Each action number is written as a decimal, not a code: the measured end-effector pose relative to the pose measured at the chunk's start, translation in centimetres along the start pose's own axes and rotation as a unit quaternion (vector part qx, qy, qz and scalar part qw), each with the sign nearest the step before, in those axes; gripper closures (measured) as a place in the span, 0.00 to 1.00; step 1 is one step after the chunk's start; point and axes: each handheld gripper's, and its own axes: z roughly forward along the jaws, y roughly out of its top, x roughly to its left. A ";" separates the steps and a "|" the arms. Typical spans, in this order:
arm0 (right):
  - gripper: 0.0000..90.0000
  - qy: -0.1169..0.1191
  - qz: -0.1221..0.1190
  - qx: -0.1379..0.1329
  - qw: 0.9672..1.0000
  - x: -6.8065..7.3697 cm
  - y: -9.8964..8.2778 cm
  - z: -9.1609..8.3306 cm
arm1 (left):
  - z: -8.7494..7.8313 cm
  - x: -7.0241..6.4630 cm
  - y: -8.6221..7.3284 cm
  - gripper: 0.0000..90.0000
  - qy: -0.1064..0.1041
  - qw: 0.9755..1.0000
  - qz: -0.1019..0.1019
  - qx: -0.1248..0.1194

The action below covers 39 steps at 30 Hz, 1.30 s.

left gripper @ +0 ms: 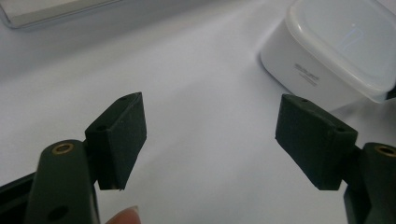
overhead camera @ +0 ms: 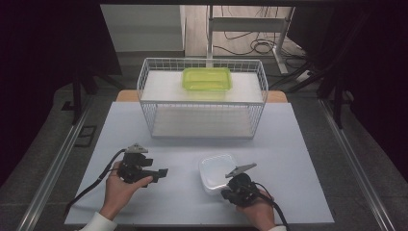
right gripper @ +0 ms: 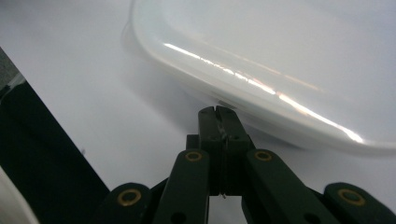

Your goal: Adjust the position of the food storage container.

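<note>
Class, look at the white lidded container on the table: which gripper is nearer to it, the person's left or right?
Right. The right gripper, shut, has its tips at the white container's near edge. The left gripper, open, sits apart from it, off to its left across bare table.

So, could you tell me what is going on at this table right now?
A person sits at the table with a gripper in each hand. The right gripper, jaws shut, has its tips at the lower edge of a white lidded container; whether they touch is unclear. The left gripper is open and empty beside it. A green container sits on top of a wire rack.
</note>
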 end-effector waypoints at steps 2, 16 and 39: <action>0.99 0.001 -0.004 -0.005 1.000 0.4 0.7 0.7 | 0.0 0.0 -0.1 0.27 0.001 1.000 0.000 -0.002; 0.99 0.007 -0.007 -0.034 0.999 1.1 0.4 -1.7 | -0.1 0.0 -0.1 0.27 0.001 1.000 0.003 -0.001; 0.99 -0.048 0.066 -0.040 0.996 -8.1 0.6 -2.0 | 0.4 -0.4 -0.4 0.26 0.007 1.000 -0.021 -0.018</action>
